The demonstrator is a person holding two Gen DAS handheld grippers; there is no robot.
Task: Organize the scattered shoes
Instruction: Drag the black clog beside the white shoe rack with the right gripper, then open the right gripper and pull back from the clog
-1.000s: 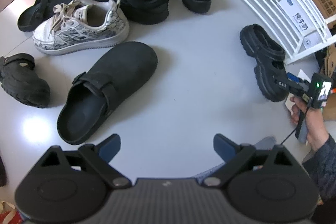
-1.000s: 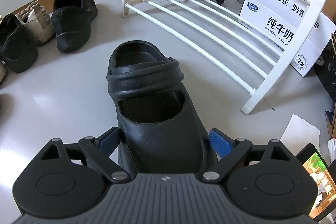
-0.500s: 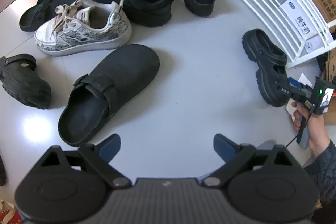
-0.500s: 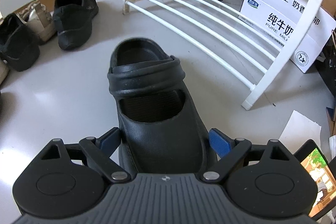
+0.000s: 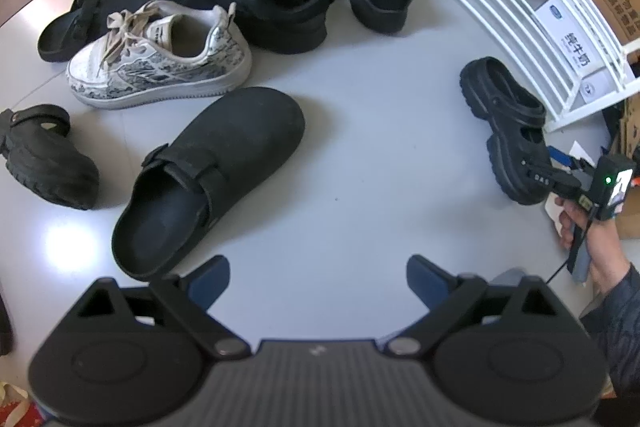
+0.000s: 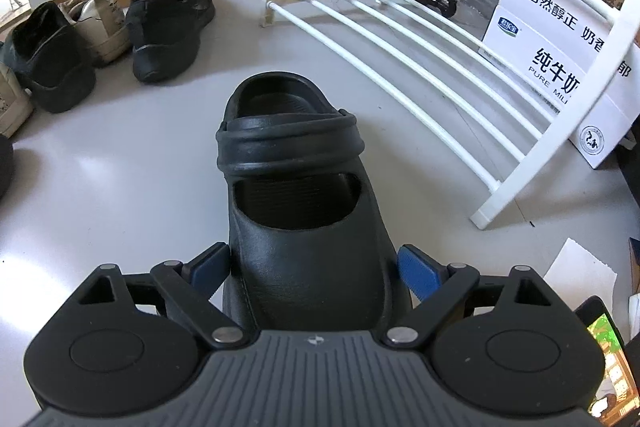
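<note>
My right gripper (image 6: 314, 269) straddles a glossy black chunky-soled rubber clog (image 6: 304, 211) on the floor, fingers spread beside its toe, while my left gripper (image 5: 318, 281), fingers spread empty, alone shows its mate (image 5: 44, 157) at nine o'clock.

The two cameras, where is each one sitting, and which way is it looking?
Left wrist view: sits on the left tool, looks steeply down at the floor and scattered shoes, such as the big black clog; its own open blue fingers show, plus the person's right hand.
Right wrist view: sits on the right tool, looks down and forward along the black rubber clog lying between its open fingers, toward the white shoe rack.
Both views show that rubber clog and the rack.
</note>
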